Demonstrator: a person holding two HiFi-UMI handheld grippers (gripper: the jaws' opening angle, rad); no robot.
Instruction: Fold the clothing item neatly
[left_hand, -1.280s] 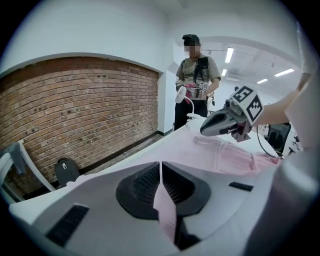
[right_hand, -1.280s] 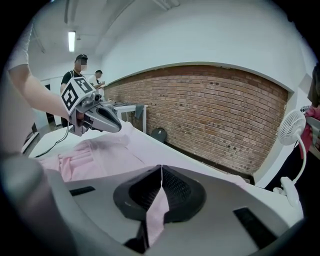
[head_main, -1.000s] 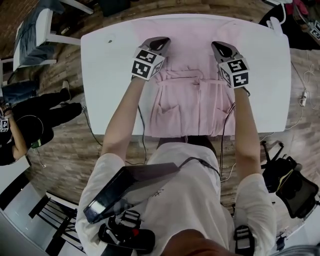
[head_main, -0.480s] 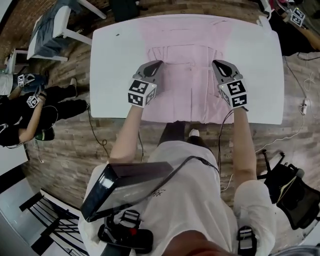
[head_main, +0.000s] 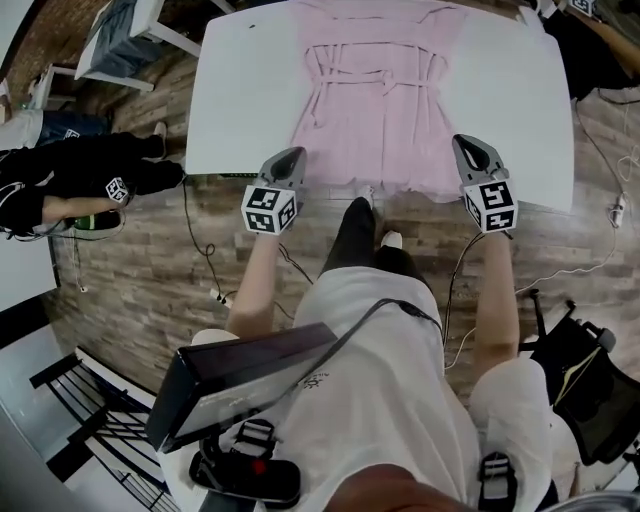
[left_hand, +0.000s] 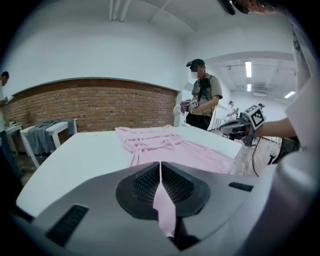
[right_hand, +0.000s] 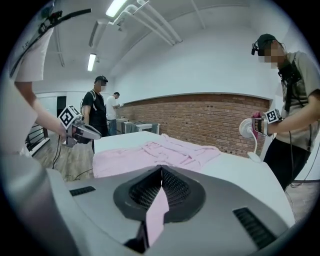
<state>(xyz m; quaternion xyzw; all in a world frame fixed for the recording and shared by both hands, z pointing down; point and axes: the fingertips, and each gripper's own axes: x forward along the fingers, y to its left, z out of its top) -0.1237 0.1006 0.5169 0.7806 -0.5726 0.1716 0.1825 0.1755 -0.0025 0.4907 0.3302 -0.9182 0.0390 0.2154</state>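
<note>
At the near edge of the white rectangular table (head_main: 240, 100), we hold the left gripper (head_main: 286, 160) and the right gripper (head_main: 468, 148) at the two hem corners of the pale pink cloth garment (head_main: 375, 110). Both pairs of jaws are closed tight, a sliver of pink fabric pinched in each.

Change over the last second: both grippers have drawn back from mid-table toward us, taking the hem along. The garment was bunched under them. Now it lies full length and flat, tie straps across its middle, hem at the near edge.

Our reading: this is the spread-and-smooth step, about finished. We see no fold yet. The hem wants setting down gently, or it may slide off the edge.
</note>
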